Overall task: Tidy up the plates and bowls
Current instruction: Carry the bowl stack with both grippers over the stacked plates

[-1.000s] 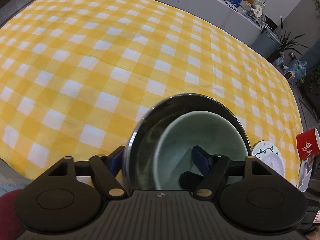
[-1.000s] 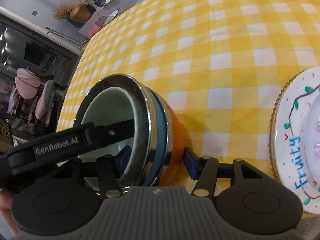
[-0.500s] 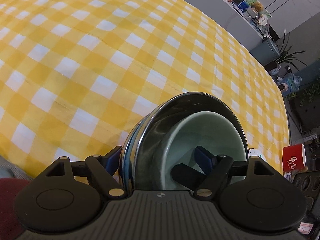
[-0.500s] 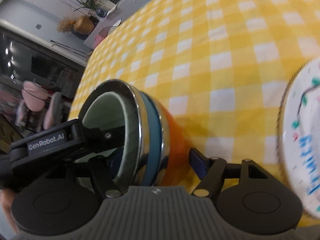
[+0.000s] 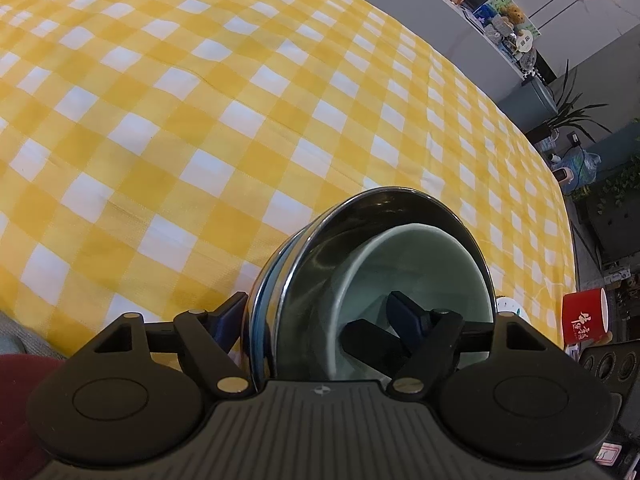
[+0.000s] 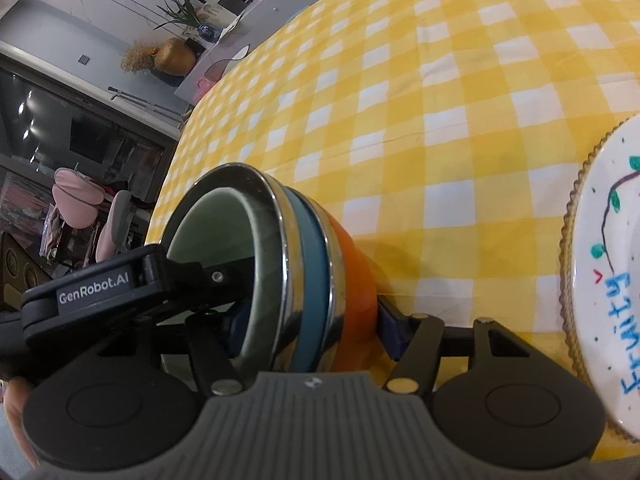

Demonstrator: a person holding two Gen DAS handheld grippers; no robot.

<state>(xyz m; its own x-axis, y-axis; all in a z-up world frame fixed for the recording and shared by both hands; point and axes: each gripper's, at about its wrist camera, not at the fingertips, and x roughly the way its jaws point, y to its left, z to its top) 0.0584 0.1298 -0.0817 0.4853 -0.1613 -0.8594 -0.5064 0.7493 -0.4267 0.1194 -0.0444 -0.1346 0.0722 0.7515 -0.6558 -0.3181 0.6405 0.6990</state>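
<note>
A stack of nested bowls is held tilted on its side over the yellow checked tablecloth [image 5: 200, 120]: a pale green bowl [image 5: 412, 280] sits inside a steel bowl [image 5: 360, 220], with a blue bowl [image 6: 312, 248] and an orange bowl [image 6: 354, 256] outside. My left gripper [image 5: 316, 312] is shut on the stack's rim, one finger inside the green bowl and one outside. My right gripper [image 6: 308, 320] is shut on the opposite rim in the same way. The left gripper's arm [image 6: 100, 280] crosses the right wrist view.
A white plate [image 6: 612, 280] with a gold rim and "Fruity" lettering lies on the cloth at the right. A red mug [image 5: 584, 316] stands near the table's right edge. A counter with snacks and plants lies beyond the table.
The bowl stack has shifted slightly with both grippers still holding it; the view of the cloth has moved and the white plate sits a little farther to the right.
</note>
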